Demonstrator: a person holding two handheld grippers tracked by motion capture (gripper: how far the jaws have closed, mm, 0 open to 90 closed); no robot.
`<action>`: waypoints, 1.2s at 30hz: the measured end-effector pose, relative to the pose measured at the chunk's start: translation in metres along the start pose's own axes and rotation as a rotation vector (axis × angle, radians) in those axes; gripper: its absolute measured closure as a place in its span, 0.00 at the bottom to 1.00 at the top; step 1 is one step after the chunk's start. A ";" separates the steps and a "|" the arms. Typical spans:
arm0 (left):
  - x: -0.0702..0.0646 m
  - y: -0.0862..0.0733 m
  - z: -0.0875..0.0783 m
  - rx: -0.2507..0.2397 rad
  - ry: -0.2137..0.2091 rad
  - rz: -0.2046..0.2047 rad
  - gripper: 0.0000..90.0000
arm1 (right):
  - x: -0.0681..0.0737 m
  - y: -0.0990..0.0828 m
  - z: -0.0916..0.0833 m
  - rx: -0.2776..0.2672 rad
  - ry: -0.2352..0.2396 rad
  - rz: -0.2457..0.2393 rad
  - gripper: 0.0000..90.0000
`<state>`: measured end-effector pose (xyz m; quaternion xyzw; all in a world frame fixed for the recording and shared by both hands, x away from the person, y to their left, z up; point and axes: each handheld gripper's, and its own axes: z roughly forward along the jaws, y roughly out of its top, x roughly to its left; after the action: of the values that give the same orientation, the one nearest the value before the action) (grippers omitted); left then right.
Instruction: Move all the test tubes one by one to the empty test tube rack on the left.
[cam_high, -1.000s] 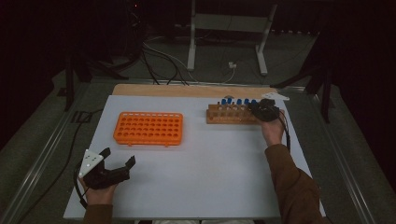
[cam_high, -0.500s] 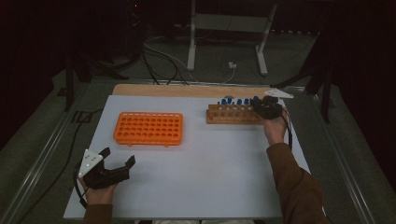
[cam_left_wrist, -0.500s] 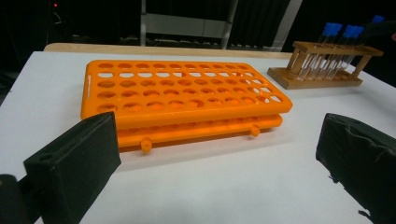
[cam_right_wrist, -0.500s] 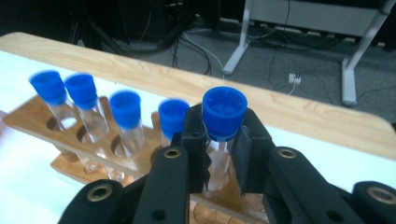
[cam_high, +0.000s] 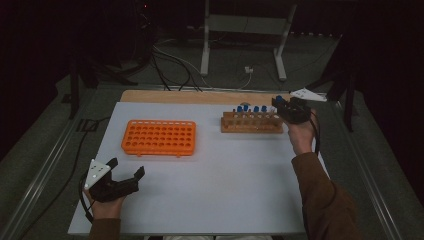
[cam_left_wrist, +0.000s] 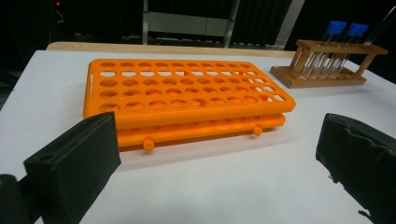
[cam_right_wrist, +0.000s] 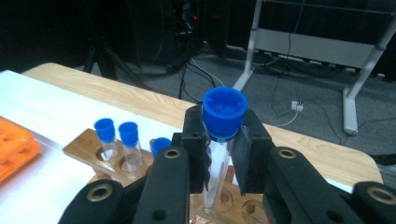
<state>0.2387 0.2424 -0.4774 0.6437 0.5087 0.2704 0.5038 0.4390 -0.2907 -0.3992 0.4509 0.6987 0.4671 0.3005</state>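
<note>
**Right gripper view: capped tube clamped above the wooden rack**

Right gripper view looks along the right hand-held gripper (cam_right_wrist: 223, 154), whose two black jaws are pressed against a clear test tube (cam_right_wrist: 215, 175) just under its blue screw cap (cam_right_wrist: 224, 112). The tube stands upright between the pads, its lower end over a hole of the wooden rack (cam_right_wrist: 84, 142). Three more blue-capped tubes (cam_right_wrist: 129, 144) sit in that rack to the left of the jaws. No brand, label or lettering can be read on the cap, the tube or the rack.

From the high view, the right hand-held gripper (cam_high: 289, 110) is at the right end of the wooden rack (cam_high: 252, 125), near the far right part of the white worktop (cam_high: 225, 185). The orange rack (cam_high: 159, 137) lies flat to the left of the wooden one, well apart from it, all its holes empty. The left hand-held gripper (cam_high: 125, 172) rests at the near left corner of the worktop with its jaws spread and nothing between them.

The left gripper view confirms this: both black pads stand wide apart on either side, with the orange rack (cam_left_wrist: 187, 100) ahead and the wooden rack (cam_left_wrist: 322, 70) farther off at the right. No writing is legible on the orange rack either.
</note>
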 end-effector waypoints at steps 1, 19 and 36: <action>0.000 0.000 0.000 0.001 0.000 0.001 0.01 | 0.000 0.001 -0.002 -0.001 0.005 -0.001 0.86; -0.009 0.003 -0.002 -0.016 -0.011 0.025 0.01 | 0.030 0.000 -0.019 0.022 0.169 -0.004 0.86; -0.038 0.018 -0.002 -0.038 -0.037 0.048 0.01 | 0.067 -0.006 -0.024 0.039 0.329 0.005 0.86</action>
<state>0.2313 0.2083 -0.4544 0.6510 0.4783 0.2800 0.5187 0.3889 -0.2401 -0.3952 0.3757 0.7462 0.5218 0.1724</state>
